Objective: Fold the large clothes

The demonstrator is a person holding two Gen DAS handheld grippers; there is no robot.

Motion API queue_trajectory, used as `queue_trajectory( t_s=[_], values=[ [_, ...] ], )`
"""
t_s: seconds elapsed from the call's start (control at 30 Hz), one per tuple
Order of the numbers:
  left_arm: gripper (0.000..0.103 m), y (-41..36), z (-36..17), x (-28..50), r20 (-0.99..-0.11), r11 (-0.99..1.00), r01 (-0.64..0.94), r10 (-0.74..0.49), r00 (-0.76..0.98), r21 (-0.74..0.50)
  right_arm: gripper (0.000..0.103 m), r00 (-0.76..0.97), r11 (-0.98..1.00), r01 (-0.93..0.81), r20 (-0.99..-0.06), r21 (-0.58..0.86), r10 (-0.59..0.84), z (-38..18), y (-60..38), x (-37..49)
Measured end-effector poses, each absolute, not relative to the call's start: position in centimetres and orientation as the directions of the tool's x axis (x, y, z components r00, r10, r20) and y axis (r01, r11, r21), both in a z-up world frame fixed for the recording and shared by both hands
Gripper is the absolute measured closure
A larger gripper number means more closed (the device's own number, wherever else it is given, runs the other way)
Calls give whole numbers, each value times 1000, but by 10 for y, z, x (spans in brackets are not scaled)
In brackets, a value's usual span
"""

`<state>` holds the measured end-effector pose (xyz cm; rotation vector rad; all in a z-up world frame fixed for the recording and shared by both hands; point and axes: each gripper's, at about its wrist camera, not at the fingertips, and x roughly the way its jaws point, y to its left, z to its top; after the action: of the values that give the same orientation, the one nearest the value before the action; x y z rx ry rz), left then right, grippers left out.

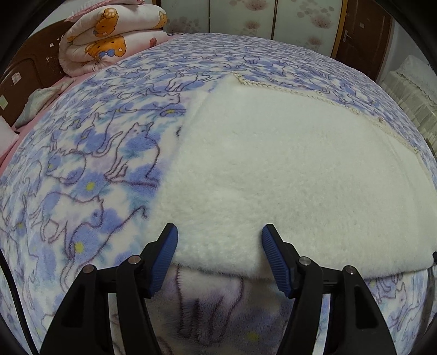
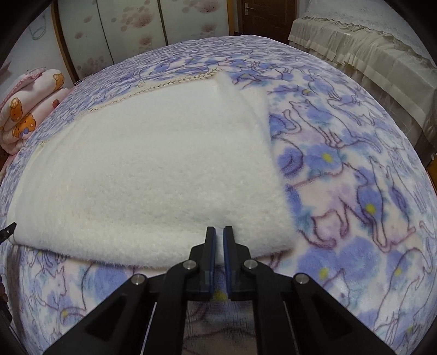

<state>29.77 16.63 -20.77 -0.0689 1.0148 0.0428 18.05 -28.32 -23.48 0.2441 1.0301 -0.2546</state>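
The cream blanket (image 1: 273, 177) lies on the bed (image 1: 82, 177), near edge running left to right under both grippers. Left gripper (image 1: 220, 240) is spread above that edge; right gripper (image 2: 219, 232) is pressed together (whether on fleece, unclear).

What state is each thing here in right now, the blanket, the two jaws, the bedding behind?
Blanket: spread over the bed, cat print up, one part turned back.
Folded-over flap: cream underside up, lying flat, near edge by both grippers.
Left gripper: jaws open, astride the flap's near edge.
Right gripper: jaws shut at the flap's edge; a pinch of fabric cannot be told.
Bear-print quilt: folded, stacked.
Door: closed.
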Motion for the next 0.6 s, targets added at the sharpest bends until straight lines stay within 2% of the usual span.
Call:
queue_trajectory(
  t_s=[0.3, 0.4, 0.53, 0.6],
  values=[
    [38, 165, -207, 301, -869, 997, -67, -2, 495, -41, 97, 413, 920, 390, -901, 42, -134, -234, -279, 190],
    [32, 164, -206, 304, -887, 997, -61, -17, 461, -51, 97, 381, 915, 403, -913, 22, -146, -233, -276, 193],
    [18, 164, -202, 302, -919, 994, -78, -37, 393, -73, 96, 309, 921, 388, -937, -32, -163, -227, -266, 195],
    [17, 166, -199, 298, -934, 990, -93, -64, 352, -103, 95, 291, 922, 388, -949, -2, -125, -221, -262, 191]
  ],
)
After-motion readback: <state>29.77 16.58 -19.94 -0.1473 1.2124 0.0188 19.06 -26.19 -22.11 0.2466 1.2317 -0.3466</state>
